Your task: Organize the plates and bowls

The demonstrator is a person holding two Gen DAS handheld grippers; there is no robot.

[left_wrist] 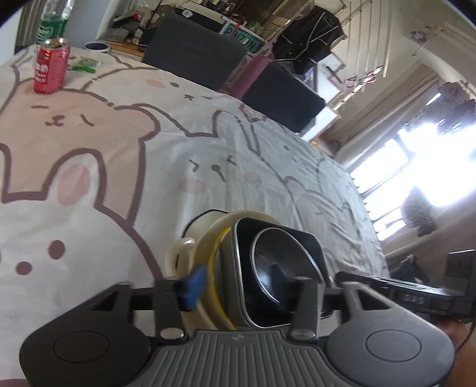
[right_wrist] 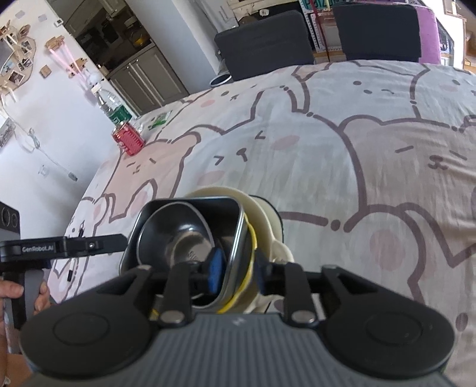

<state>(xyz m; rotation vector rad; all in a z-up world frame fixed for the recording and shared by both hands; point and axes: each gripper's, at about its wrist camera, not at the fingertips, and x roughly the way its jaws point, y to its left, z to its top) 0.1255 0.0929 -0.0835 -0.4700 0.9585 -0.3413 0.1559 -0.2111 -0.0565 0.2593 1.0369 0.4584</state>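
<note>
Nested stack of dishes sits on the bunny-print tablecloth (right_wrist: 327, 143), near the table edge closest to the person: steel bowl (right_wrist: 181, 238) inside a dark square bowl (right_wrist: 190, 214), that inside a yellow-rimmed dish (right_wrist: 251, 238), all on a cream dish with a side handle (right_wrist: 267, 217). In the left wrist view the same stack reads steel bowl (left_wrist: 276, 262), dark square bowl (left_wrist: 247, 268), cream dish (left_wrist: 205, 238).

Left gripper (left_wrist: 241, 285): spread; blue pad (left_wrist: 193, 282) stands off the outside of the yellow rim, the other finger is over the bowl interior, no visible press on anything. Right gripper (right_wrist: 235, 268): partly spread; blue pad (right_wrist: 215, 268) inside the square bowl, other finger outside the rim, so it straddles the stack's wall. Looks like a gap each side, hard to be certain from this angle. Judged released, stack resting free.

Risks from here:
- a finger inside the rim could snag the wall on pull-out and drag or tip the stack
- stack looks tilted in both views (may be lens); nested bowls could slide or clatter
- cloth is soft and wrinkled, a nudge could shift the whole pile
- both grippers crowd the same stack, could knock each other

Red can (left_wrist: 50, 70) and green bottle (left_wrist: 53, 26) are well apart, no hazard
</note>
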